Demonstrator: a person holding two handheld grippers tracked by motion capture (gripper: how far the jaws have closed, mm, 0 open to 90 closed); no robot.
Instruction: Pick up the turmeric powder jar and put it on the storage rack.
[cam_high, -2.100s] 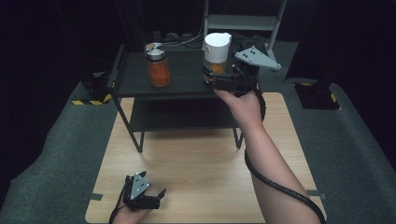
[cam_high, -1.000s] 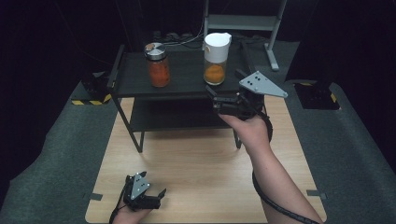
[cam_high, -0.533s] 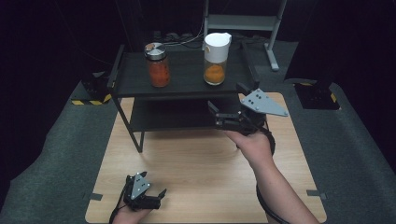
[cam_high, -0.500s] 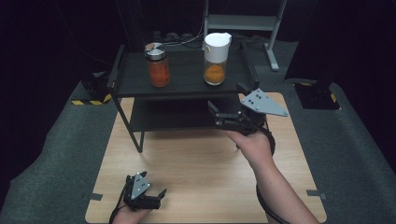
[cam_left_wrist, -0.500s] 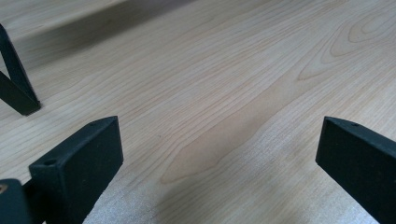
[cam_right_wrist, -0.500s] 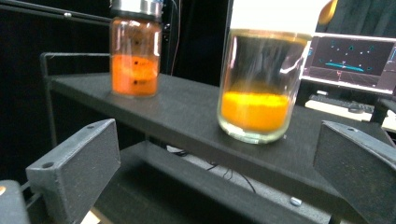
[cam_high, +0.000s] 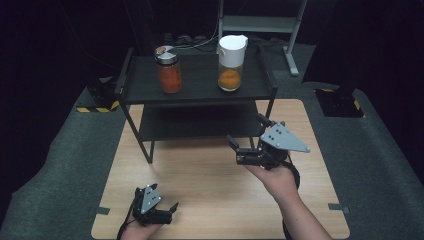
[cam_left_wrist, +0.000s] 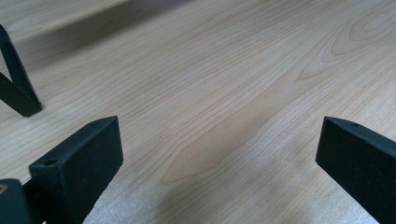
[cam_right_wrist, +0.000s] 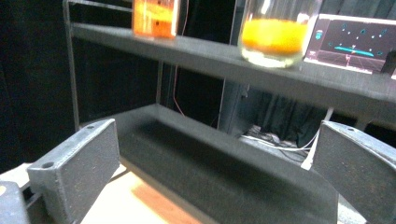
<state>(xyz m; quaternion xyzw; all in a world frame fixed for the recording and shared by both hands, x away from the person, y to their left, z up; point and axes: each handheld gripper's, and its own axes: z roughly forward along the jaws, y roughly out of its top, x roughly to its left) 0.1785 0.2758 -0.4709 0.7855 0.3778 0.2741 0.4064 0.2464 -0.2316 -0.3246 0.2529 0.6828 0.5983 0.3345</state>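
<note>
The right gripper (cam_high: 234, 146) has backed off the shelf, jaws spread wide and empty, hanging over the wooden table (cam_high: 210, 175), so the white-lidded jar (cam_high: 231, 69) looks placed, standing far right on the rack's (cam_high: 200, 95) top shelf. Left gripper (cam_high: 172, 206) rests near-left, jaws wide too. Count: two jars, the other a red-filled jar (cam_high: 169, 69) with what seems a metal lid; two grippers; one rack.

Right gripper (cam_high: 234, 148) raised mid-table, jaws spread wide and empty, left gripper (cam_high: 173, 209) low near the table's front edge, jaws apart
</note>
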